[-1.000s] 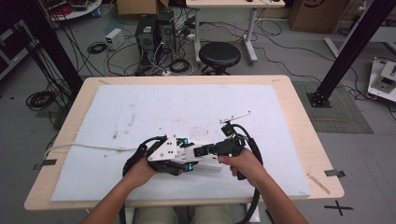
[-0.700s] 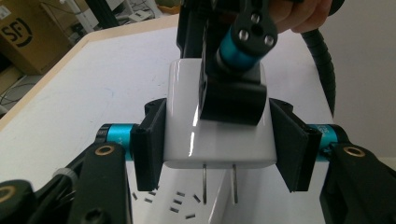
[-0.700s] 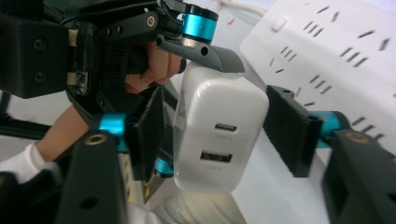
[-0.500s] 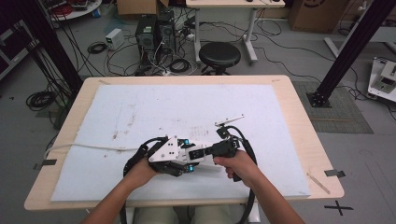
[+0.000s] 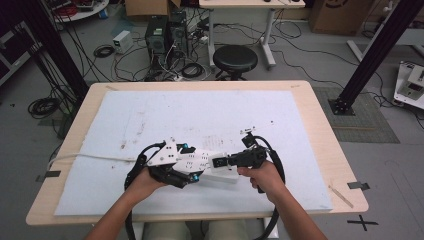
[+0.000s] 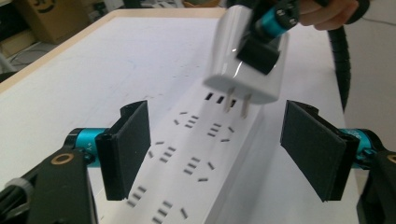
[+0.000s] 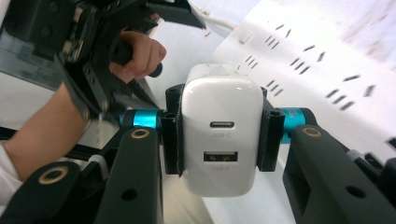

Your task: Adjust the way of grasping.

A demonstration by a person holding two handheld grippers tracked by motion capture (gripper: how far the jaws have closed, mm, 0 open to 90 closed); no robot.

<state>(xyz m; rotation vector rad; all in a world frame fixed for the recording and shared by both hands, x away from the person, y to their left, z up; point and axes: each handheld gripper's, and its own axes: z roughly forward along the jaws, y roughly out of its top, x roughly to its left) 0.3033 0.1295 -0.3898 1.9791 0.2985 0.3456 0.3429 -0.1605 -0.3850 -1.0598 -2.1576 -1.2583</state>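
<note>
A white power strip point(image 6: 196, 158) lies on the table between the open pads of my left gripper point(image 6: 222, 140). Those jaws have just been opening and do not press on the strip. My right gripper point(image 7: 219, 130) is shut on a white USB charger point(image 7: 220, 158), its jaws having just closed on its sides. The charger point(image 6: 233, 56) hangs tilted just above the strip, its prongs over a socket near the far end. From above, the left gripper point(image 5: 197, 170) and right gripper point(image 5: 222, 161) meet over the strip point(image 5: 222, 175) near the table's front.
A pale mat point(image 5: 200, 115) covers the wooden table point(image 5: 325, 135). The strip's white cable point(image 5: 90, 156) runs off to the left edge. Black cables loop from both grippers. A stool point(image 5: 235, 59) and computer cases stand on the floor beyond the far edge.
The right hand has edged slightly left toward the left gripper. The left hand has kept its place.
</note>
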